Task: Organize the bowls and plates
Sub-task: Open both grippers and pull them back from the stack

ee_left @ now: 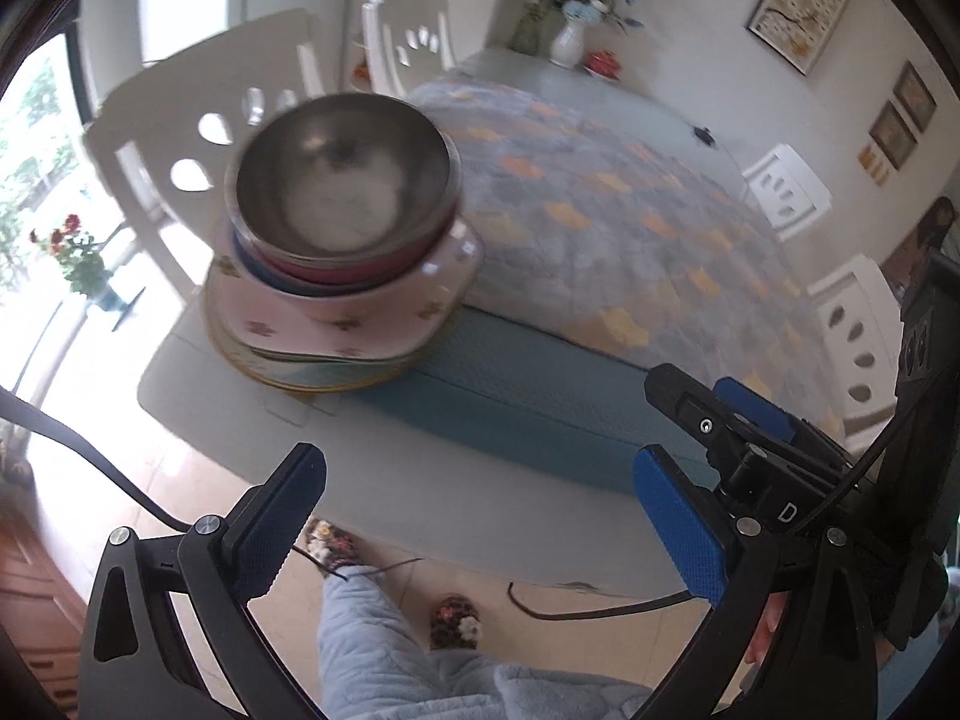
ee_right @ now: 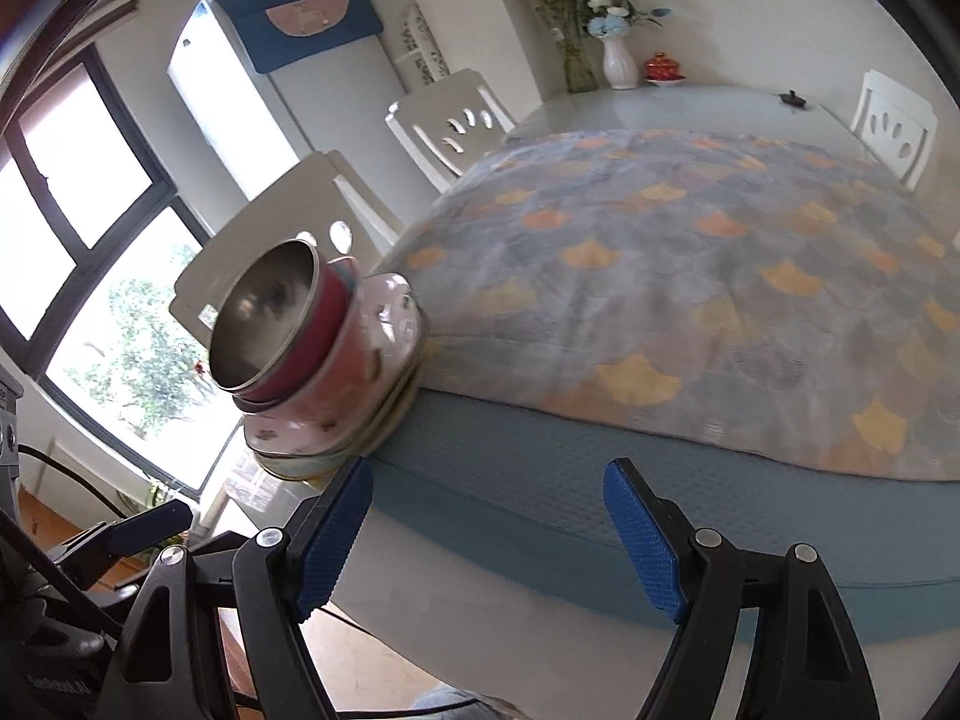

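Note:
A stack of dishes stands at the table's near-left corner. On top is a steel bowl (ee_left: 342, 174) (ee_right: 264, 318), nested in a red bowl (ee_left: 336, 267) and a blue one. Under them is a pink flowered square bowl (ee_left: 360, 312) (ee_right: 336, 396), on gold-rimmed plates (ee_left: 312, 375). My left gripper (ee_left: 480, 504) hangs open and empty below and to the right of the stack, off the table's edge. The right gripper (ee_right: 489, 504) (ee_left: 696, 384) is open too, holds nothing, and sits right of the stack over the front edge.
A patterned cloth (ee_left: 600, 192) (ee_right: 690, 300) on a blue pad (ee_left: 528, 396) covers most of the white table (ee_left: 420, 480). White chairs (ee_left: 174, 138) stand around it. A vase (ee_right: 620, 63) and red lidded cup (ee_right: 663, 67) sit at the far end. The person's legs and slippers (ee_left: 456, 624) are below.

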`<state>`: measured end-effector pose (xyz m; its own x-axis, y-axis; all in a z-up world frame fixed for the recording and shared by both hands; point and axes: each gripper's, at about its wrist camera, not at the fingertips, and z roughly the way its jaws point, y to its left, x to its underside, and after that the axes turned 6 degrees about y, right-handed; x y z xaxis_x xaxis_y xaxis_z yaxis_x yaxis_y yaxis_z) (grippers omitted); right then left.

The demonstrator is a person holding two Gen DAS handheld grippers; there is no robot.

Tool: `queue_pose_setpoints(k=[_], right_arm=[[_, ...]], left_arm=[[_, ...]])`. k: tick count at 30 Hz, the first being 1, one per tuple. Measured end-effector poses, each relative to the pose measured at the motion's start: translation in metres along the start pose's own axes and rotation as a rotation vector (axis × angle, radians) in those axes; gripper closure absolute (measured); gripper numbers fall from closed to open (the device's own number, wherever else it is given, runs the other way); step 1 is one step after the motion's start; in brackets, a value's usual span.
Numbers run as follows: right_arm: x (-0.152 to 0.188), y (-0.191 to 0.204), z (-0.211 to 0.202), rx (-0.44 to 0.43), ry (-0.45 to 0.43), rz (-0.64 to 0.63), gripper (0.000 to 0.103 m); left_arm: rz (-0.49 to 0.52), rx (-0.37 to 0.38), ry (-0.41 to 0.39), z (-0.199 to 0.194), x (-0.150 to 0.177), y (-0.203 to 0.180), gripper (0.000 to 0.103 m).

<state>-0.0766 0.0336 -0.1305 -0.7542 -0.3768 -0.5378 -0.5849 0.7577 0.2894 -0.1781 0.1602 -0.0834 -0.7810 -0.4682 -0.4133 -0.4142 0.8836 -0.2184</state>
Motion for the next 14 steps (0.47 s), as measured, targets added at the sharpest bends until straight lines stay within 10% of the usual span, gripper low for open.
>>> queue_pose_setpoints(k=[14], right_arm=[[0.009, -0.123, -0.019, 0.246, -0.009, 0.253, 0.026]], left_arm=[[0.338, 0.05, -0.064, 0.061, -0.022, -0.115, 0.0]])
